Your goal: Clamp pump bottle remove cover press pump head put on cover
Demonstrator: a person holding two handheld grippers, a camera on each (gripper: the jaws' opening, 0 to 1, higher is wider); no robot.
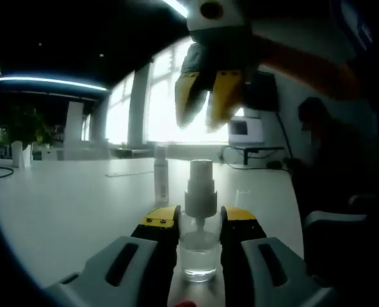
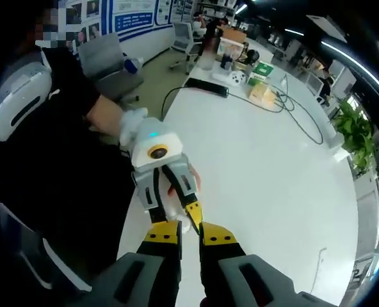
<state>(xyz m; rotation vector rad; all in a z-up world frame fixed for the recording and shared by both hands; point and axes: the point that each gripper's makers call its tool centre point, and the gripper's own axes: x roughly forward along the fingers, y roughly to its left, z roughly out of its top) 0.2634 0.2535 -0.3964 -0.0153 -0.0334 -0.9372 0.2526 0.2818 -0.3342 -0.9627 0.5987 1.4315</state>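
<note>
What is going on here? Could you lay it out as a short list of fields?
Setting: white table in an office
Main object: clear pump bottle, upright, cover off, pump head exposed
Left tongs: clamped on the bottle's sides
Right tongs: above the pump head, not touching it; jaws nearly together, nothing visible between them
Cover: small clear cap standing on the table behind the bottle, probably the cover
Other item: slim spray bottle farther back
Likely next: press the pump head
</note>
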